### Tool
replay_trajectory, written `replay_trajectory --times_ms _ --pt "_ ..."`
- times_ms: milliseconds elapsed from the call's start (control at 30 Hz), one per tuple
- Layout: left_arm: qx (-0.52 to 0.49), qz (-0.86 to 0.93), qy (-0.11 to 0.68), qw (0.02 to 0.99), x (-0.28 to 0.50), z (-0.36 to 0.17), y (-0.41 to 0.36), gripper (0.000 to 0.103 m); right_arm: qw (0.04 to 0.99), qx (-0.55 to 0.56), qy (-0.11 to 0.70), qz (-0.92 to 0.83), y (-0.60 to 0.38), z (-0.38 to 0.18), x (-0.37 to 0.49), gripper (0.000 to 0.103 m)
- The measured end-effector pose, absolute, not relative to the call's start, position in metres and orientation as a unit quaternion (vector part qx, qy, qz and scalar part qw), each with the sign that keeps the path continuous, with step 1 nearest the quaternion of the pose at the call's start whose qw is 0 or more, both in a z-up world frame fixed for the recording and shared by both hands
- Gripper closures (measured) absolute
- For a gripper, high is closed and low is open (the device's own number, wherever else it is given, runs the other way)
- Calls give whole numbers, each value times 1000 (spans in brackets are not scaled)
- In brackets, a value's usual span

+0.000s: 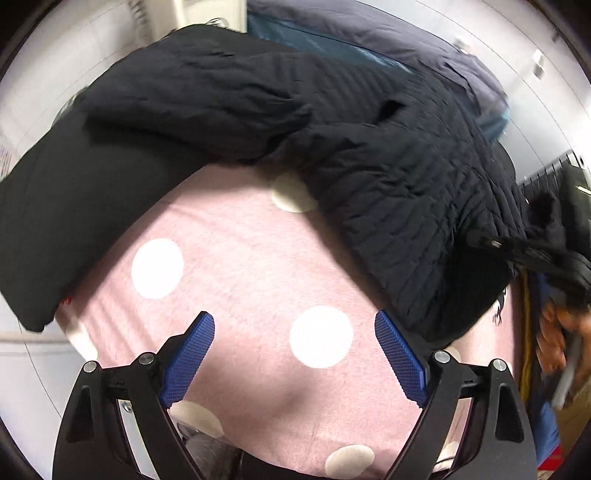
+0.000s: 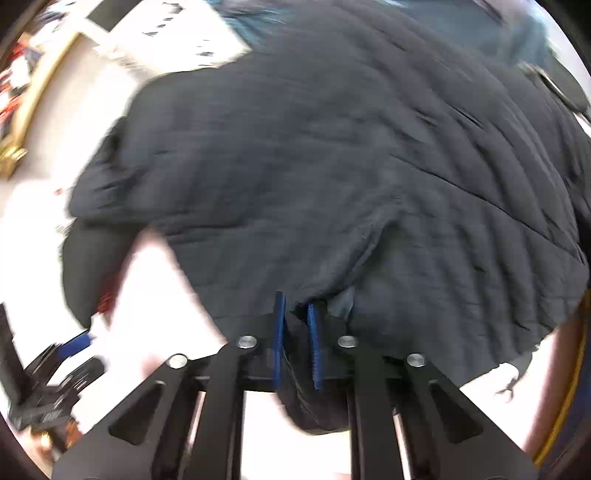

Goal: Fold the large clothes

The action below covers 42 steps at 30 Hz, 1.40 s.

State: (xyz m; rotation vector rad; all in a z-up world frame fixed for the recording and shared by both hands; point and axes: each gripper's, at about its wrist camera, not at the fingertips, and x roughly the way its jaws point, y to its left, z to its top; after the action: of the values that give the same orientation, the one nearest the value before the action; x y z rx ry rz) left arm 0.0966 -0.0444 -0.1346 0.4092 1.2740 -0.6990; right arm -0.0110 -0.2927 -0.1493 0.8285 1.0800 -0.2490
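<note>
A big dark quilted jacket (image 1: 388,155) lies spread across a pink sheet with white dots (image 1: 240,280). One sleeve (image 1: 74,206) runs off to the left edge of the bed. My left gripper (image 1: 294,325) hovers over bare pink sheet, jaws wide open with nothing between the blue pads (image 1: 192,354). In the right wrist view the same jacket (image 2: 332,166) fills the picture, blurred. My right gripper (image 2: 296,308) is shut on a fold of the jacket's near edge, dark cloth pinched between its blue pads (image 2: 279,339).
A dark blue and teal blanket (image 1: 369,33) lies behind the jacket. White floor (image 1: 33,369) shows at the left of the bed. The other gripper's black frame (image 2: 48,384) appears at the lower left of the right wrist view. A hand (image 1: 561,332) shows at the far right.
</note>
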Motion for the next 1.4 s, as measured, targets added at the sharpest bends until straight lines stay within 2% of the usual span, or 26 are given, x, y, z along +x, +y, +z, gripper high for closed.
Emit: replay_trajectory --times_ms 133,267,400,567,633,667,700,733,767,1000,1233,1400 --pt "162 -305 576 741 108 -124 -42 17 804 348 481 -27 -233 -103 0 94" --pt "139 -306 572 748 118 -111 -45 17 808 279 514 73 -161 -84 -4 94" --pt "128 -306 567 754 121 -99 -50 17 785 188 579 115 -109 -108 -9 94" --pt "141 -319 572 742 109 -101 -62 17 726 245 635 98 -110 -156 -21 86" --pt "155 -330 569 737 101 -102 -69 17 724 294 619 76 -127 -156 -32 80" --pt "161 -335 566 736 98 -102 -72 17 728 305 610 67 -135 -154 -31 66" --pt "166 -340 565 734 95 -102 -76 17 737 315 596 48 -145 -148 -36 44" --pt "169 -343 564 732 92 -103 -79 17 743 321 587 31 -152 -142 -36 35" --pt "170 -346 565 730 91 -103 -83 17 753 334 567 10 -164 -134 -44 33" --pt "174 -385 551 720 76 -93 -122 17 752 400 507 -129 -224 -121 -91 33" --pt "243 -415 513 711 41 -98 -192 16 731 436 461 -253 -289 -115 -145 33" --pt "278 -443 480 704 13 -100 -239 16 725 435 454 -281 -303 -112 -156 33"
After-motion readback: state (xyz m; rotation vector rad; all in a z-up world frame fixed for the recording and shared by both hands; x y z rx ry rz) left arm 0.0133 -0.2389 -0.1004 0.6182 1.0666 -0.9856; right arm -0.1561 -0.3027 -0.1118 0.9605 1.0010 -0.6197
